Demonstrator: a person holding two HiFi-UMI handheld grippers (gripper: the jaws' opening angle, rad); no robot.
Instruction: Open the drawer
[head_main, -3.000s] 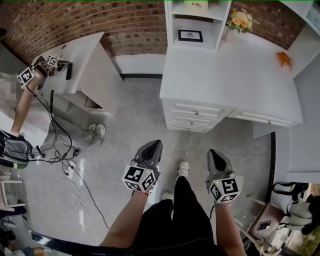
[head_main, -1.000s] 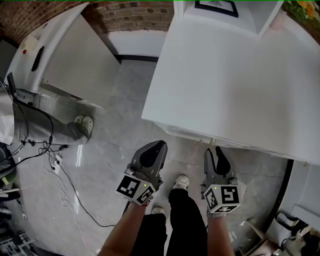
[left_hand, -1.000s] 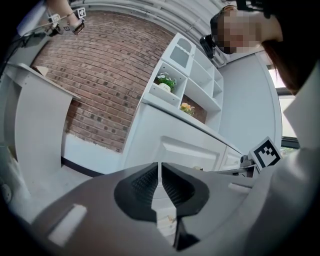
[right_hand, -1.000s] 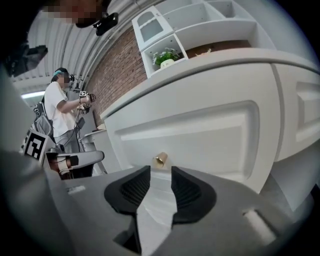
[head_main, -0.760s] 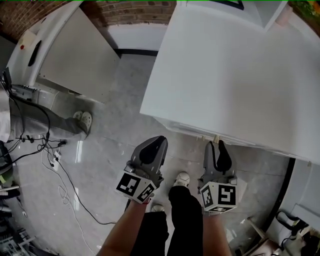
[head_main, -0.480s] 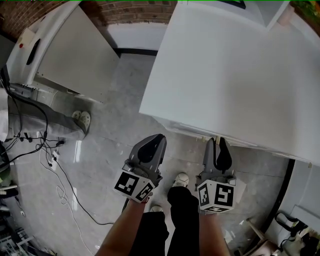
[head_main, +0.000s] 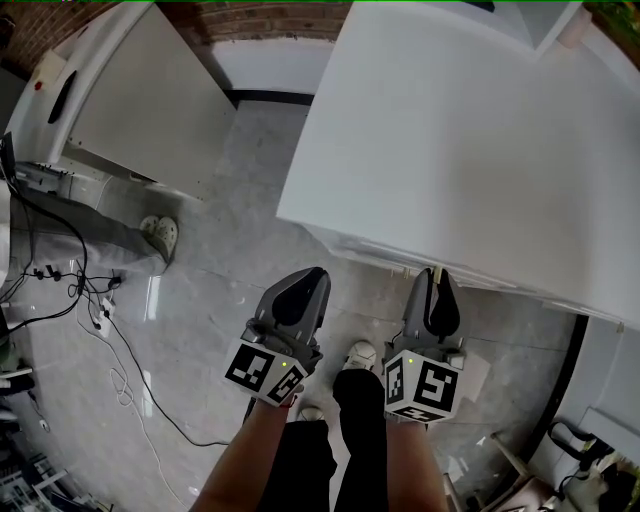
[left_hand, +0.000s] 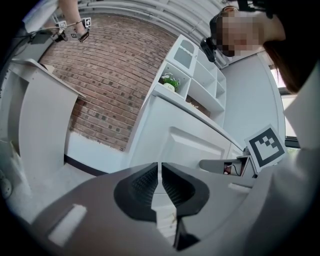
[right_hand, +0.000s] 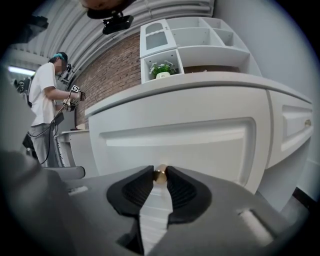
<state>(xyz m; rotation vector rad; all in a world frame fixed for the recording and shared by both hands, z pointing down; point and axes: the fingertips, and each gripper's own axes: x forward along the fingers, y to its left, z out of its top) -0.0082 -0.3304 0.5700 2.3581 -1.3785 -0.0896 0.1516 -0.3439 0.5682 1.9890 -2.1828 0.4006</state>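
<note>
The top drawer's white panelled front (right_hand: 200, 145) fills the right gripper view, with a small brass knob (right_hand: 160, 174) at its middle. My right gripper (right_hand: 160, 172) points almost level at it. Its jaws are closing, and the knob sits between the two black fingertips, which touch it on both sides. From the head view, the right gripper (head_main: 433, 276) reaches the front edge of the white desk (head_main: 470, 150). My left gripper (head_main: 318, 274) hangs beside it over the floor, short of the desk. Its jaws are shut on nothing, with only a thin slit between the pads (left_hand: 145, 182).
A second white desk (head_main: 130, 110) stands at the upper left, with another person's legs and shoes (head_main: 155, 232) beside it. Cables (head_main: 110, 330) trail over the grey floor at the left. A shelf unit with flowers (right_hand: 162, 67) rises behind the desk. My own shoe (head_main: 358, 355) is below the grippers.
I have come close to the desk. The right gripper has moved forward to the drawer front, and its jaws have narrowed around the knob. The left gripper has barely moved.
</note>
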